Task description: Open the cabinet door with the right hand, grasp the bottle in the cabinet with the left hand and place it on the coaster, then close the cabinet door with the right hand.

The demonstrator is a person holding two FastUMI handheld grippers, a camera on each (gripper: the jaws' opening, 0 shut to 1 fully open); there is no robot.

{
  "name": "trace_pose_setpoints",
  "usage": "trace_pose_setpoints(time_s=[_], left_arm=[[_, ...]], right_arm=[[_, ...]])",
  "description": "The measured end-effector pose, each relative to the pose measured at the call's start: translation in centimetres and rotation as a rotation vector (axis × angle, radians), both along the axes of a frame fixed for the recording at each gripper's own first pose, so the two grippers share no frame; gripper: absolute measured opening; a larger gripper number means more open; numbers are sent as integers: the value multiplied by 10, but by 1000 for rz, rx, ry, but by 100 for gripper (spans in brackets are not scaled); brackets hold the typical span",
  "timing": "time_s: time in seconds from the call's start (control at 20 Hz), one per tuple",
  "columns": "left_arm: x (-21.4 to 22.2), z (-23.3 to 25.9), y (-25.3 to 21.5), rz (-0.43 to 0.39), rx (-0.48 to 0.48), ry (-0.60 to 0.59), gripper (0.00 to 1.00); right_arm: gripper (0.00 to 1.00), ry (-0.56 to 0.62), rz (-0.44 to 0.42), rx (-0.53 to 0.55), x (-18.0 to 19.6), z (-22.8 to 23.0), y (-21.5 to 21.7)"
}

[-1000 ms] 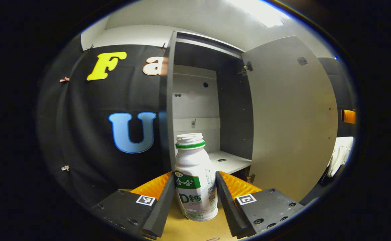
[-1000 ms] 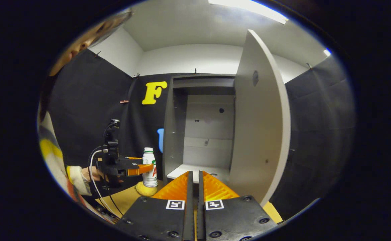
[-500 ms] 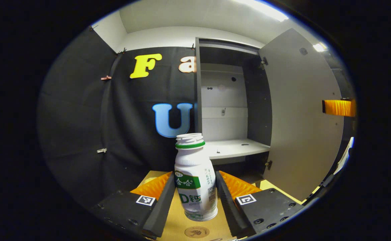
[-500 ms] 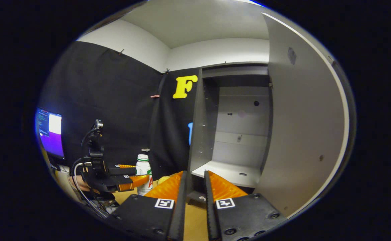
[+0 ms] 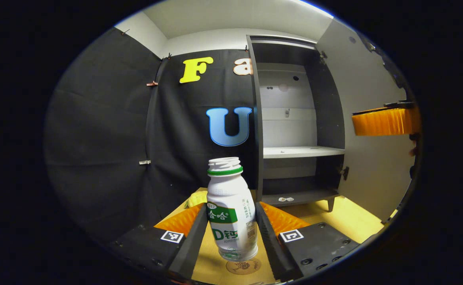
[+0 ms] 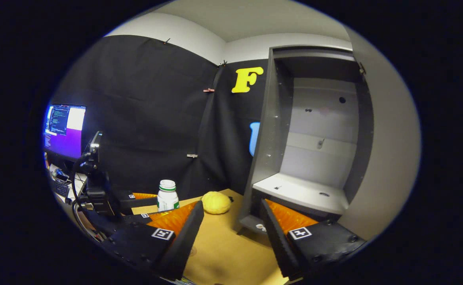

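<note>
Left tool (image 5: 231,231): closed on the bottle (image 5: 231,213), both fingers pressing its sides. The bottle is upright, white with a green band and label, its base just above the round coaster (image 5: 244,266) on the tabletop (image 5: 346,221); whether it touches cannot be told.

Right tool (image 6: 231,237): fingers spread wide, holding nothing, above the tabletop in front of the cabinet (image 6: 314,130).

Cabinet: door (image 5: 368,118) swung open to the right; white shelf (image 5: 302,151) bare inside.

Left gripper view adds: the coaster under the bottle, a yellow object (image 5: 197,198) behind the left finger, the right tool's finger (image 5: 383,122) at the right edge beside the door.

Right gripper view adds: the left tool (image 6: 136,202) from the side with the bottle in it, the yellow round object in full on the tabletop near the cabinet, a lit monitor (image 6: 65,130) at far left.
</note>
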State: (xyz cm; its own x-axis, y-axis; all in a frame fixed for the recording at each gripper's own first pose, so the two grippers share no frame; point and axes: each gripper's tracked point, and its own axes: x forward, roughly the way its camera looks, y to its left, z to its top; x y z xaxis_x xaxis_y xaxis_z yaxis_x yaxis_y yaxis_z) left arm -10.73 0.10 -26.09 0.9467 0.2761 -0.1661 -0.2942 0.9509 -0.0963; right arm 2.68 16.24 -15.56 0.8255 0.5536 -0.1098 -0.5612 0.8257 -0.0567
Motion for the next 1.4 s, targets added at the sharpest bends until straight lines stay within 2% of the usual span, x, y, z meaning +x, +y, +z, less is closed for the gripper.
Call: trace_pose_setpoints(time_s=[0.15,0.25,0.4,0.6,1.1,1.2,1.25,1.3,1.4], left_arm=[[9,-33,-15,-34,21,-7,74],[14,-58,-24,-57,34,-3,73],[20,-95,-33,-74,34,9,73],[22,-132,-39,-86,62,34,74],[24,-142,-48,-141,51,27,75],[21,-141,-47,-131,26,20,81],[20,-139,-46,-126,22,16,90],[21,-137,-44,-123,26,14,94],[23,-128,-38,-111,53,12,96]], right_arm=[[98,-14,-33,-33,14,-35,1],[98,-4,-76,-19,24,-58,-3],[98,91,-115,0,32,-102,-11],[98,140,-139,8,31,-130,-22],[98,155,-126,-18,39,-138,-22],[98,159,-115,-21,37,-137,-18],[98,155,-111,-29,37,-136,-18],[98,147,-107,-38,36,-133,-16],[98,131,-104,-55,35,-127,-15]])
